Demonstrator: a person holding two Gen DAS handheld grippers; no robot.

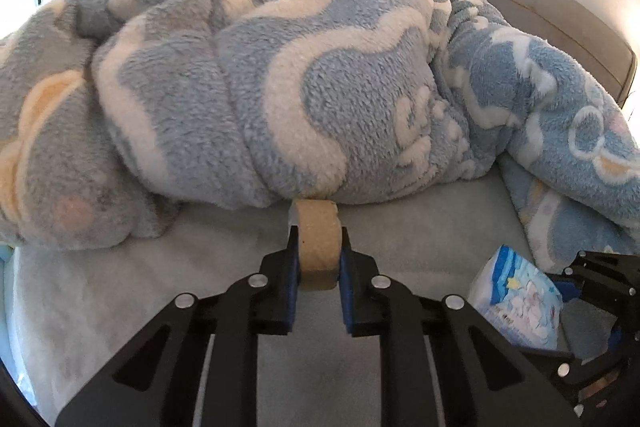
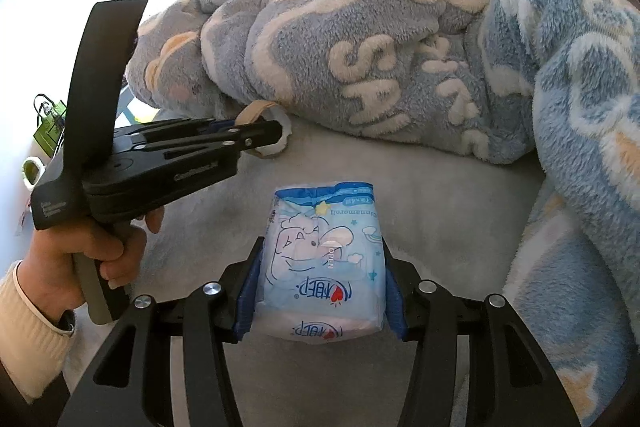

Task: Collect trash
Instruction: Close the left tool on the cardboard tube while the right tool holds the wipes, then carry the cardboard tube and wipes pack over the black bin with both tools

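Left wrist view: left gripper (image 1: 319, 259) clamped on a brown cardboard roll core (image 1: 319, 242), blue pads pressing its flat sides, roll upright on the grey bed sheet (image 1: 160, 267) and touching the edge of a heaped blue fleece blanket (image 1: 320, 75); tissue pack (image 1: 516, 301) and part of the right gripper (image 1: 588, 291) at lower right; risk here: blanket pile snagging the roll on lifting, or the thin card ring buckling under the squeeze and slipping free. Right wrist view: right gripper (image 2: 320, 297) closed around the blue-and-white tissue pack (image 2: 322, 263), pads against its two long sides, pack lying on the sheet (image 2: 460, 227) near the blanket (image 2: 400, 47); left gripper (image 2: 260, 135) seen side-on, held in a hand (image 2: 84, 259), with the roll (image 2: 256, 113) between its tips; risk here: soft, slick wrapper compressing and sliding out during the lift, or the two tools colliding, being near each other; no trash container visible in either view.
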